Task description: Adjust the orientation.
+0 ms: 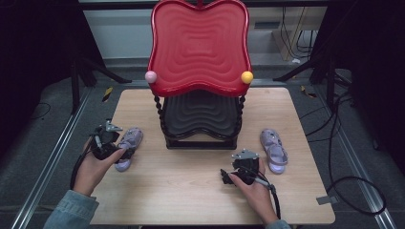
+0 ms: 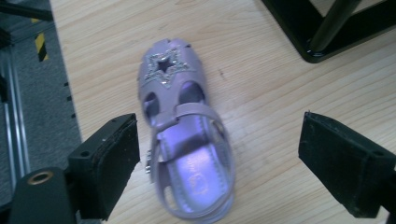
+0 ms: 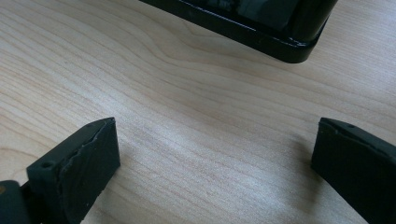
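Left lilac sandal [image 2: 187,140] lies flat on the wooden table [image 1: 191,191], sole down, near the table's left edge, left of the two-tier stand [image 1: 200,71]. Glitter star on the toe, strap across the middle.

Left gripper [image 1: 116,144] sits right over that sandal's heel end. In the left gripper view its jaws are spread wide, one on each side of the shoe, heel between them. Left pad close to the sandal's side; can't tell if it touches. Right pad well clear. Nothing clamped.

Right sandal [image 1: 274,150] is on the table right of the stand, well apart from the left one.

Right gripper [image 1: 245,160] is held low over bare table just left of the right sandal, in front of the stand's black base [image 3: 243,23]. Jaws wide apart, bare wood between them.

Stand: red wavy tray on top [image 1: 199,43], black wavy tray below [image 1: 200,114], beaded black posts. Pink ball [image 1: 151,77] at the red tray's front-left corner, yellow ball [image 1: 247,77] at front-right.
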